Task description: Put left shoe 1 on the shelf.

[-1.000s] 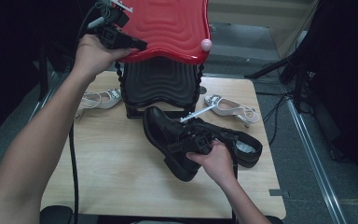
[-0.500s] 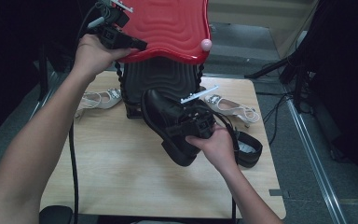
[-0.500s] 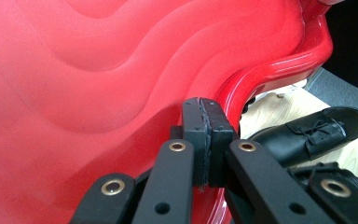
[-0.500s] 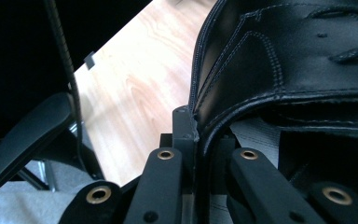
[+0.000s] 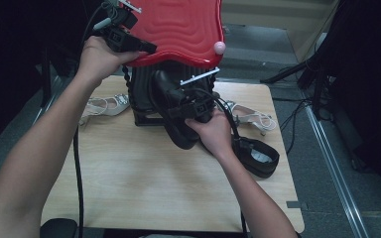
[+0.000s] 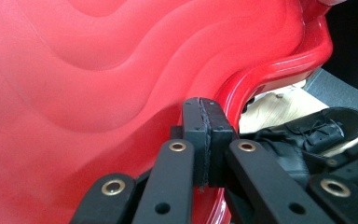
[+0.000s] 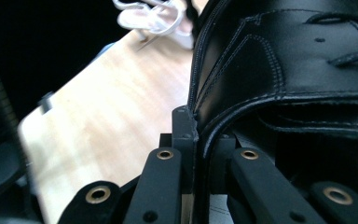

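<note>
Near half of the counter [image 5: 129, 183] lies open; far centre is blocked by the black bin [image 5: 144, 99] under its raised red lid [image 5: 178, 29], sandals [image 5: 104, 105] flanking, black shoe [image 5: 258, 156] right.

shoe [image 5: 176, 106] before box [image 5: 144, 94], under lid [image 5: 178, 29]

The lid [image 5: 178, 29] is glossy red, moulded with a rippling wave pattern, and carries a pale pink knob [image 5: 220, 47] at its edge. The box [image 5: 146, 99] under it is black. Both shoes are black leather: the lifted shoe [image 5: 176, 111] shows black stitching and laces, while the second shoe [image 5: 255, 156] on the table has a pale lining. Two sandals [image 5: 104, 105] [image 5: 253, 119] are silvery white. The table [image 5: 129, 173] is light wood grain. Both grippers [image 5: 129, 42] [image 5: 196, 106] are black with brass-coloured rivets.
</note>
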The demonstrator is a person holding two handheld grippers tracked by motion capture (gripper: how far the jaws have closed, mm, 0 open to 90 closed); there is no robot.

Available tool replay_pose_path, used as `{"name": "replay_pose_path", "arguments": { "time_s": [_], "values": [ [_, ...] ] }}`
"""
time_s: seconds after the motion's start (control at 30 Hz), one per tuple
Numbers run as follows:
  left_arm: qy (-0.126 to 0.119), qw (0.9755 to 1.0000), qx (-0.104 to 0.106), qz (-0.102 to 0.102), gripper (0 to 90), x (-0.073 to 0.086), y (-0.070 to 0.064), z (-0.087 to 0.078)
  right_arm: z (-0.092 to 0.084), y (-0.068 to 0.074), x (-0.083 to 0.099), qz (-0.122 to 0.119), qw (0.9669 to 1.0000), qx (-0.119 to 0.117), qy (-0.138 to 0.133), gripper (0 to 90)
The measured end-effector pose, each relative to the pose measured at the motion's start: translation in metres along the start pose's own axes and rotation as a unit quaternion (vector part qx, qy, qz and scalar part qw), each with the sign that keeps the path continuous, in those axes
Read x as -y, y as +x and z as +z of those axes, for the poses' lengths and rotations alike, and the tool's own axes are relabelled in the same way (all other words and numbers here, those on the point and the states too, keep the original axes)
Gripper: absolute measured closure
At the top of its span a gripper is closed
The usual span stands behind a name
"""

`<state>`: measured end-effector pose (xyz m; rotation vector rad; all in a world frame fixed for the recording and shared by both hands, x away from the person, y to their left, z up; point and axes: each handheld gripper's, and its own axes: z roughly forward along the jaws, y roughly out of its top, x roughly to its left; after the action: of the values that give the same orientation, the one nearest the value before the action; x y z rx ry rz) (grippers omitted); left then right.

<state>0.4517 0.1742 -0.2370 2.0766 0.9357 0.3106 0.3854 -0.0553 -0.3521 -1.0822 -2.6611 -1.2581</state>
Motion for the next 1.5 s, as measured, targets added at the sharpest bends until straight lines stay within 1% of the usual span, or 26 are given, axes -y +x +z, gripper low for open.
{"name": "replay_pose_path", "arguments": {
  "time_s": [0.07,0.1,0.13,0.17,0.2,0.23,0.27,0.33,0.37,0.47,0.57,0.63,0.67,0.8,0.87,0.93,0.97,1.07,1.13,1.17,1.2,1.3,1.33,1.43,1.47,1.5],
  "values": [
    [0.000,1.0000,0.000,0.001,90.0,0.000,0.000,0.000,0.007,0.000,-0.003,-0.010,0.9998,0.018,-0.004,86.1],
    [0.001,1.0000,0.000,0.001,90.0,0.000,0.000,0.000,0.010,0.000,-0.004,-0.008,0.9996,0.026,-0.007,86.1],
    [0.001,1.0000,0.000,0.001,90.0,0.000,0.000,0.000,0.012,0.000,-0.005,-0.012,0.9994,0.030,-0.012,86.1],
    [0.001,1.0000,0.000,0.000,90.0,0.000,0.000,0.000,0.015,0.000,-0.006,-0.021,0.9989,0.038,-0.018,86.1],
    [0.001,1.0000,0.000,-0.001,90.0,0.000,0.000,0.000,0.018,0.000,-0.007,-0.023,0.9986,0.044,-0.019,86.2],
    [0.001,1.0000,0.001,-0.003,90.0,0.000,0.000,0.000,0.021,0.000,-0.007,-0.034,0.9978,0.052,-0.024,86.2],
    [0.001,1.0000,0.000,-0.003,90.0,0.000,0.000,0.000,0.024,0.000,-0.008,-0.033,0.9975,0.058,-0.025,86.3],
    [0.001,1.0000,0.000,-0.004,90.0,0.000,0.000,0.000,0.030,-0.002,-0.008,-0.035,0.9970,0.060,-0.035,86.4],
    [0.001,1.0000,0.000,-0.004,90.0,0.000,0.000,0.000,0.032,-0.003,-0.008,-0.029,0.9969,0.062,-0.038,86.5],
    [0.001,1.0000,0.000,-0.005,90.0,0.000,0.000,0.000,0.038,-0.007,-0.010,-0.020,0.9968,0.057,-0.052,86.6],
    [0.001,1.0000,0.000,-0.004,90.0,0.000,-0.001,0.000,0.042,-0.008,-0.013,-0.012,0.9963,0.055,-0.065,86.6],
    [0.002,1.0000,0.000,-0.004,90.0,0.000,-0.001,0.000,0.046,-0.008,-0.015,-0.014,0.9952,0.064,-0.073,86.5],
    [0.002,1.0000,-0.001,-0.004,90.0,0.000,-0.001,0.000,0.049,-0.009,-0.016,-0.017,0.9947,0.069,-0.075,86.5],
    [0.001,1.0000,-0.001,-0.006,90.0,0.000,-0.001,0.000,0.061,-0.010,-0.019,-0.018,0.9934,0.080,-0.080,86.4],
    [0.001,1.0000,-0.001,-0.005,90.0,0.000,-0.001,0.000,0.066,-0.007,-0.020,-0.020,0.9930,0.087,-0.078,86.0],
    [0.001,1.0000,-0.001,-0.005,90.0,0.000,-0.001,0.000,0.072,-0.004,-0.022,-0.041,0.9906,0.109,-0.071,85.9],
    [0.001,1.0000,-0.002,-0.005,90.0,0.000,-0.001,0.000,0.075,-0.003,-0.024,-0.045,0.9901,0.116,-0.065,85.4],
    [0.001,1.0000,-0.001,-0.005,90.0,0.001,0.000,0.000,0.080,-0.001,-0.028,-0.044,0.9901,0.120,-0.058,83.0],
    [0.001,1.0000,-0.001,-0.005,90.0,0.001,-0.001,0.000,0.083,0.000,-0.029,-0.040,0.9912,0.115,-0.052,77.7],
    [0.000,1.0000,-0.002,-0.004,90.0,0.001,-0.001,0.000,0.084,0.000,-0.029,-0.033,0.9924,0.107,-0.051,76.2],
    [-0.001,1.0000,-0.002,-0.004,90.0,0.001,-0.001,0.000,0.084,0.000,-0.029,-0.032,0.9928,0.100,-0.059,74.5],
    [-0.002,1.0000,-0.002,-0.004,90.0,0.001,-0.001,0.000,0.087,0.002,-0.029,-0.037,0.9928,0.100,-0.055,71.7],
    [-0.003,1.0000,-0.003,-0.003,90.0,0.002,-0.001,0.000,0.087,0.003,-0.029,-0.038,0.9923,0.104,-0.056,70.1],
    [-0.003,1.0000,-0.003,-0.002,90.0,0.002,-0.001,0.000,0.081,0.005,-0.028,-0.031,0.9925,0.097,-0.068,66.2],
    [-0.004,1.0000,-0.003,-0.003,90.0,0.002,-0.001,0.000,0.077,0.005,-0.029,-0.024,0.9931,0.090,-0.071,65.5],
    [-0.003,1.0000,-0.003,-0.003,90.0,0.002,-0.001,0.000,0.074,0.004,-0.029,-0.024,0.9933,0.083,-0.077,65.4]
  ]
}}
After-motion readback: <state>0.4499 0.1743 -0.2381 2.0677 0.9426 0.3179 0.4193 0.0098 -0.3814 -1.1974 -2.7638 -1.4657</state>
